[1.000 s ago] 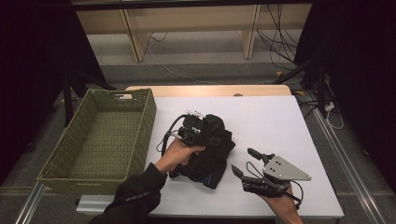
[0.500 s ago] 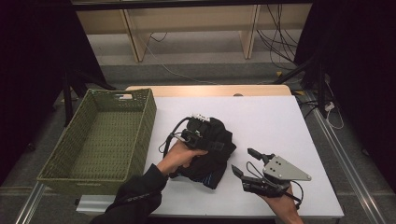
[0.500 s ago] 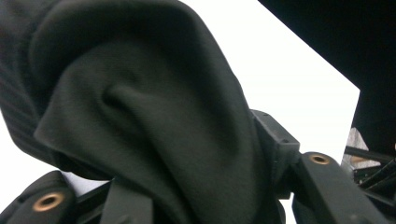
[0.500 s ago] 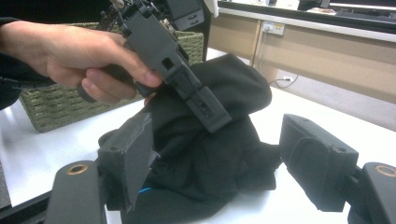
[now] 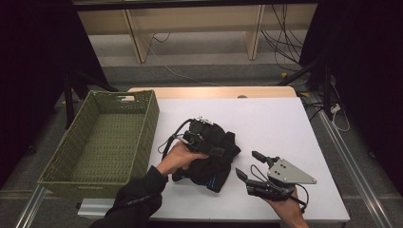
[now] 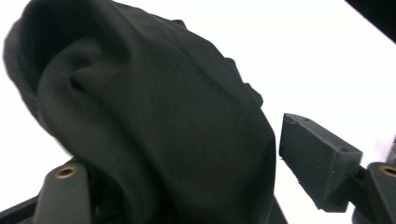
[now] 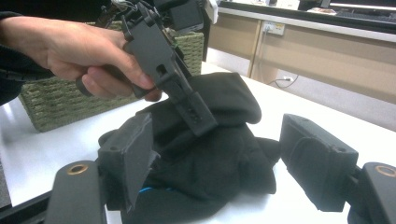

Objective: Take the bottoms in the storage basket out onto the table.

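Fabric is slipping free: the left hand-held gripper has just been opening its jaws over the black garment, and in the left gripper view the cloth is lying between them with one pad standing clear, so I judge a release, perhaps to regrip. The garment is resting bunched at the middle of the white tabletop, just right of the empty green basket. The right hand-held gripper is waiting spread wide beside it, holding nothing. Beyond the tabletop, wooden shelving and loose cables are lining a dim room.
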`<state>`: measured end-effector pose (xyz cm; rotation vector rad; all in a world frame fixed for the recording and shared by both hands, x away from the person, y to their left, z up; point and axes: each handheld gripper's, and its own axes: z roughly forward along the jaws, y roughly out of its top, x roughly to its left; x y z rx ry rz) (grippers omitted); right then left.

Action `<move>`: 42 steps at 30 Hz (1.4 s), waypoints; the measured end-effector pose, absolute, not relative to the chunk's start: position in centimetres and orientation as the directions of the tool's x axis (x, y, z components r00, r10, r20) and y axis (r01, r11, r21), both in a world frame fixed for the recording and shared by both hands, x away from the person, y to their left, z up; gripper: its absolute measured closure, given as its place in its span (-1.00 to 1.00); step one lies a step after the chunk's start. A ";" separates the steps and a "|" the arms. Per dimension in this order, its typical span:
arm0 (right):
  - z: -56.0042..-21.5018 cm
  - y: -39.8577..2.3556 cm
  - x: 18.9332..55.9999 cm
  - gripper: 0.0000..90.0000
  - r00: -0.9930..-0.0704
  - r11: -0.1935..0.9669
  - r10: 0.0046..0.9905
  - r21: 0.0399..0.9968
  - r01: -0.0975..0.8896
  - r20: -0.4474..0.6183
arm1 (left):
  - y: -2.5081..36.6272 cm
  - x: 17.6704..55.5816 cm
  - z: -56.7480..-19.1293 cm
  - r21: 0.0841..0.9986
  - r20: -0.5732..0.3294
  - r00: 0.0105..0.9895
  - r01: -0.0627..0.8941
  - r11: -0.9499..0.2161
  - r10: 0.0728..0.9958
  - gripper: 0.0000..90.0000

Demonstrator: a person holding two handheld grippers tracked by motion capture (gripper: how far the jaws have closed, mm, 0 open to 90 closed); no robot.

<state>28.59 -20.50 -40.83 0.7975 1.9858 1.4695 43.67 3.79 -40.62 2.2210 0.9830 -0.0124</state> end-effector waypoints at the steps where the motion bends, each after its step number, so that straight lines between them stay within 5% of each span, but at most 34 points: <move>1: -40.8 -20.5 28.6 -0.38 -0.679 0.230 0.730 0.963 0.144 -0.072 | 4.0 43.7 -40.6 0.594 -0.266 0.710 0.654 -0.469 0.652 -0.52; 42: -40.8 -20.6 28.6 -0.38 -0.677 0.224 0.733 0.964 0.140 -0.072 | 7.8 42.8 -37.3 0.755 -0.285 0.687 0.591 -0.285 0.668 -0.66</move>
